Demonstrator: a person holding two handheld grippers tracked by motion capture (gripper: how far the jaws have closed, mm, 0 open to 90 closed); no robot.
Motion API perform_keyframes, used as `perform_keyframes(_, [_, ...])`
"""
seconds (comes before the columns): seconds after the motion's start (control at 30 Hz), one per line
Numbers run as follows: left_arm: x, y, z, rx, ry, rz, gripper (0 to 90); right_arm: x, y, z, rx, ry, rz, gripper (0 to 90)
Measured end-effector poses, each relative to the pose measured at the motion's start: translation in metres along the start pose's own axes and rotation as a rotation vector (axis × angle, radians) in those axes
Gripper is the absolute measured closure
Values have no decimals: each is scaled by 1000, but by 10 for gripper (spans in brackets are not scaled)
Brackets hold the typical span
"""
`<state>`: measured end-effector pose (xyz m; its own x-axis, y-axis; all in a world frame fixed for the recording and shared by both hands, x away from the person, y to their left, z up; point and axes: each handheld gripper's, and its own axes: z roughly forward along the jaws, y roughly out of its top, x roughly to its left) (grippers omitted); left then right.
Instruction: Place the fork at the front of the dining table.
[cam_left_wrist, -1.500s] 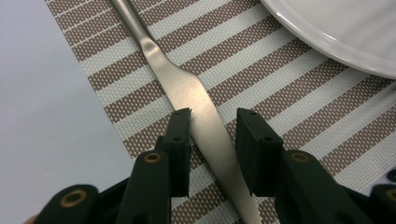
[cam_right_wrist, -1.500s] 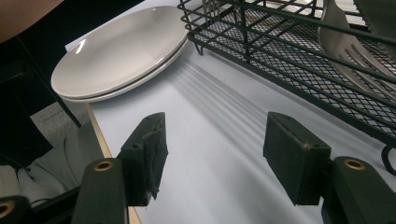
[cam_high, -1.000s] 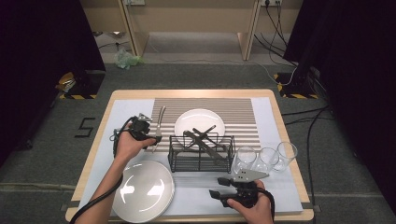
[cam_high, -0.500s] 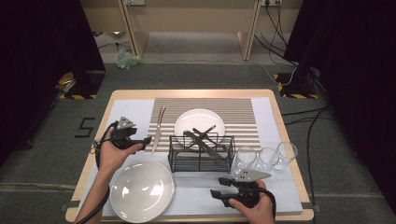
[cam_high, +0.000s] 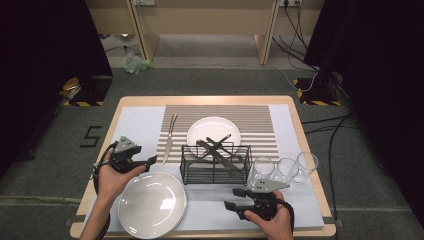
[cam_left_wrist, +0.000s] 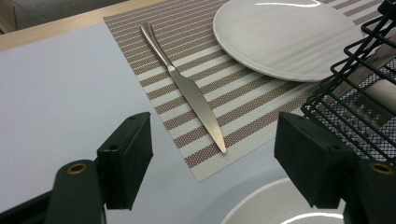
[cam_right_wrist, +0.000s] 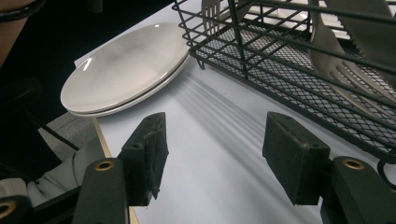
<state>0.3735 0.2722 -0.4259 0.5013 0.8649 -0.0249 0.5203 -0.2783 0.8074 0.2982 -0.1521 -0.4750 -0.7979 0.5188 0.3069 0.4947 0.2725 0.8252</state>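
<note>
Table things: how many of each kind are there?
Knife on the striped mat: 1
Plates, one on the mat and a near stack that looks like two: 3
Glasses: 3
Wire basket: 1
Utensils inside the basket: too tangled to count
Total: 8

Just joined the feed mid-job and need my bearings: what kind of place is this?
Probably a lab recording booth staged as a dining setup: a wooden table bears a striped woven placemat, a white round plate and a steel table knife, with black curtains around.
</note>
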Motion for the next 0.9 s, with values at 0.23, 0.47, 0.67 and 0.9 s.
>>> perform_keyframes(0.23, [-10,-11,-11,-37,0,6,277,2,6,-5,-32,-13,-21,412])
perform_keyframes(0.47, [-18,-19,-11,-26,-5,7,279,3,14,-9,-61,-24,-35,415])
perform_keyframes(0.67, [-21,-18,-14,-40,-13,7,279,8,24,-14,-84,-41,-61,428])
perform_keyframes(0.9, [-21,-16,-19,-47,-13,3,278,16,37,-19,-113,-56,-115,447])
